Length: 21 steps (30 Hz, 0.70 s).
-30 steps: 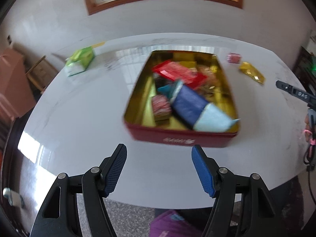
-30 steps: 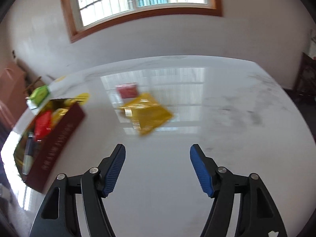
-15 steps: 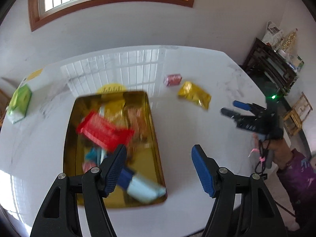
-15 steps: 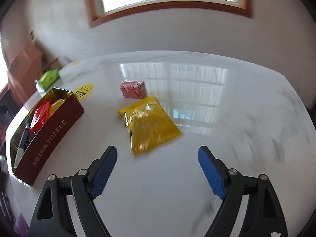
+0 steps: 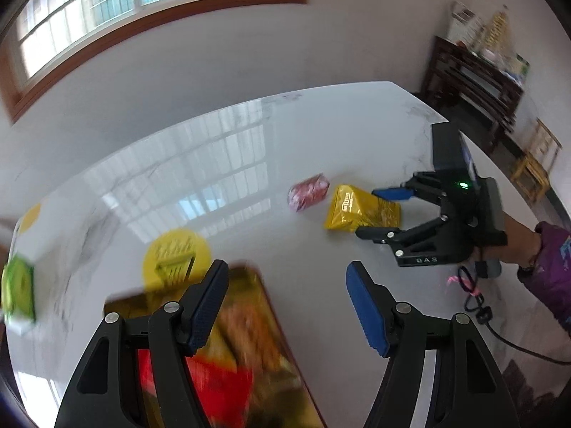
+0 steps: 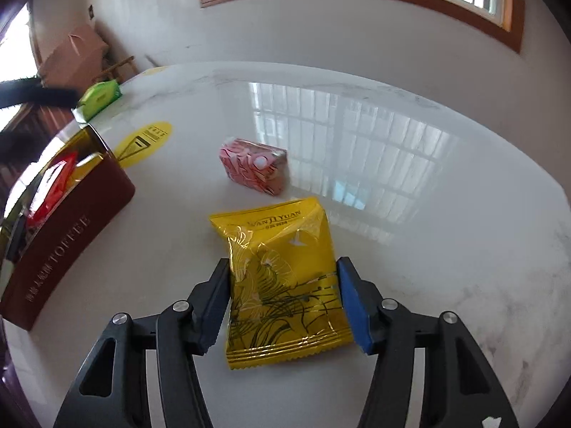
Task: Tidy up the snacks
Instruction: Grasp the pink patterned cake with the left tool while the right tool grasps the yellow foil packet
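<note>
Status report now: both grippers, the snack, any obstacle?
Right gripper just closing, pads against flat yellow foil snack packet on white table. Left gripper open, empty, over red toffee tin. Pink wrapped snack apart; path clear.

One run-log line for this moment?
right tool: jaws just closed on yellow packet | left tool: open, empty | pink packet: on table | tin: partly filled

Flat glossy yellow foil snack packet (image 6: 282, 278) on white marble table, pink-patterned wrapped block (image 6: 254, 168) at its 11 o'clock, dark-red toffee tin (image 6: 67, 235) of snacks at 9 o'clock
</note>
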Motion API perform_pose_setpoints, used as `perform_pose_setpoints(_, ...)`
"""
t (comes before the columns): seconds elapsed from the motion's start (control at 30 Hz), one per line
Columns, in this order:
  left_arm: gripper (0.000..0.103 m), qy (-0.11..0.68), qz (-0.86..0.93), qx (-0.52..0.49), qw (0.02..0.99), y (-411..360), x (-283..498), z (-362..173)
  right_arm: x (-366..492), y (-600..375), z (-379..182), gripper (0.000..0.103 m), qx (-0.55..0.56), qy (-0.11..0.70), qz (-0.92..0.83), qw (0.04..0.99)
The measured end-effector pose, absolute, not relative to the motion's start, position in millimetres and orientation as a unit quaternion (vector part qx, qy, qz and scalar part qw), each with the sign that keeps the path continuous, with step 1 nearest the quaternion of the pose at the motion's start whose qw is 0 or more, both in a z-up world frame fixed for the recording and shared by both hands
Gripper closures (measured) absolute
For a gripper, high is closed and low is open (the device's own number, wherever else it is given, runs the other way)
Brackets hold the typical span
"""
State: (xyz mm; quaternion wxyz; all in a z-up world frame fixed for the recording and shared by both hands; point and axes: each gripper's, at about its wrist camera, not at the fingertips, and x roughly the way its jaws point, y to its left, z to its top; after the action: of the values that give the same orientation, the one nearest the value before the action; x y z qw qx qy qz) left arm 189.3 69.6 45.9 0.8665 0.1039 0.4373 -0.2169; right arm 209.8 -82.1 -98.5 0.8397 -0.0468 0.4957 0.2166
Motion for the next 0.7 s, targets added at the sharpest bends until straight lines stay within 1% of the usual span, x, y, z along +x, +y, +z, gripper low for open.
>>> perform_pose_setpoints(0.1,0.034,0.438,-0.253,0.124,0.854,54.7,222.8,37.7,185.0,-104.5,-93.4,0.049,-0.012,0.488,0.194,0.851)
perform_pose_setpoints(0.17,0.034,0.433,-0.267,0.147,0.849,43.3,243.6,30.9,165.9,-128.9,-86.9,0.049,-0.006,0.477,0.147,0.867)
perform_pose_setpoints(0.3,0.034,0.43,-0.296,0.207,0.827,14.5,273.7,18.8,141.1,-183.3,-87.7,0.049,0.033,0.489,0.058,0.87)
perform_pose_setpoints(0.47,0.034,0.424,-0.353,0.27,0.789,-16.0,289.1,4.2,123.5,-232.5,-87.7,0.048,0.071,0.487,-0.004,0.87)
perform_pose_setpoints(0.6,0.034,0.437,-0.374,0.316,0.754,-35.4,298.8,-10.2,120.6,-242.6,-89.4,0.048,0.094,0.49,-0.019,0.866)
perform_pose_setpoints(0.7,0.034,0.476,-0.382,0.318,0.726,-40.0,314.7,-26.1,121.7,-246.3,-90.1,0.048,0.098,0.491,-0.021,0.865)
